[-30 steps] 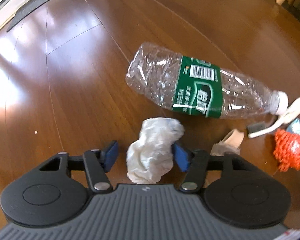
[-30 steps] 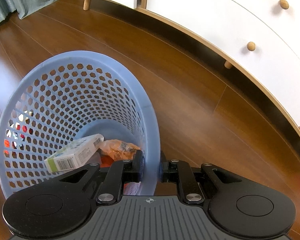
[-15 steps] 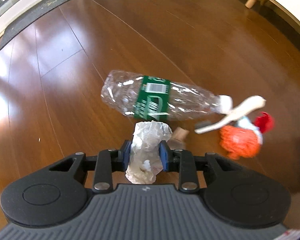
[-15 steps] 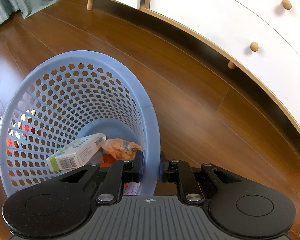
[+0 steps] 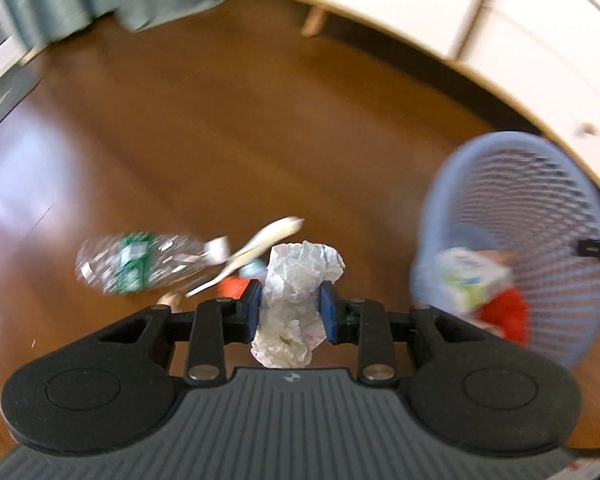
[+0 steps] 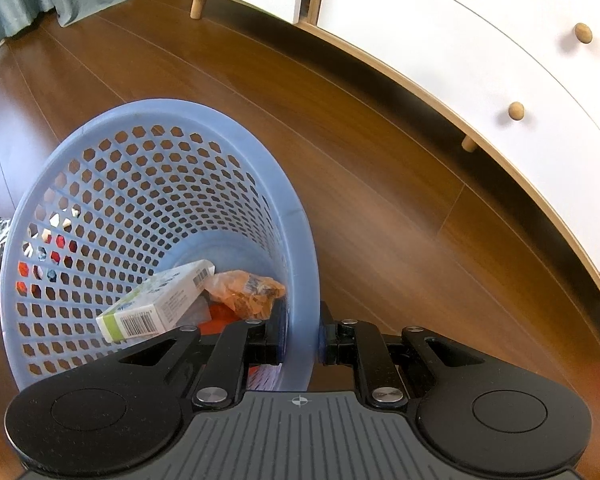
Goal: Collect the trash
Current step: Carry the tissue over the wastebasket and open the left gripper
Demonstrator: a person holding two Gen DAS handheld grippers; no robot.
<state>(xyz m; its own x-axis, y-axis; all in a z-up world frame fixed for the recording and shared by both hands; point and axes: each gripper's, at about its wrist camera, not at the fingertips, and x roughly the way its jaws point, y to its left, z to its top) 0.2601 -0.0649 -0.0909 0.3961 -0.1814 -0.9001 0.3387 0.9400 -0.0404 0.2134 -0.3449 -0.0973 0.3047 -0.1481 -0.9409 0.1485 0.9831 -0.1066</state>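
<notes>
Left wrist view: the left gripper [image 5: 290, 308] clamps a crumpled white tissue [image 5: 298, 292], now lifted off the floor toward the perforated blue plastic basket [image 5: 540, 168]. Right gripper [image 6: 300, 340] still pinches the basket's smooth rim.

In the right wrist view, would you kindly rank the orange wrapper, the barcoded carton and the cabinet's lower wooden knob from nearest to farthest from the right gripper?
1. Orange wrapper: inside the blue basket, just left of the right gripper, which is shut on the basket's rim.
2. Barcoded carton: farther left in the basket.
3. Lower wooden knob: up right, on the white cabinet.
</notes>
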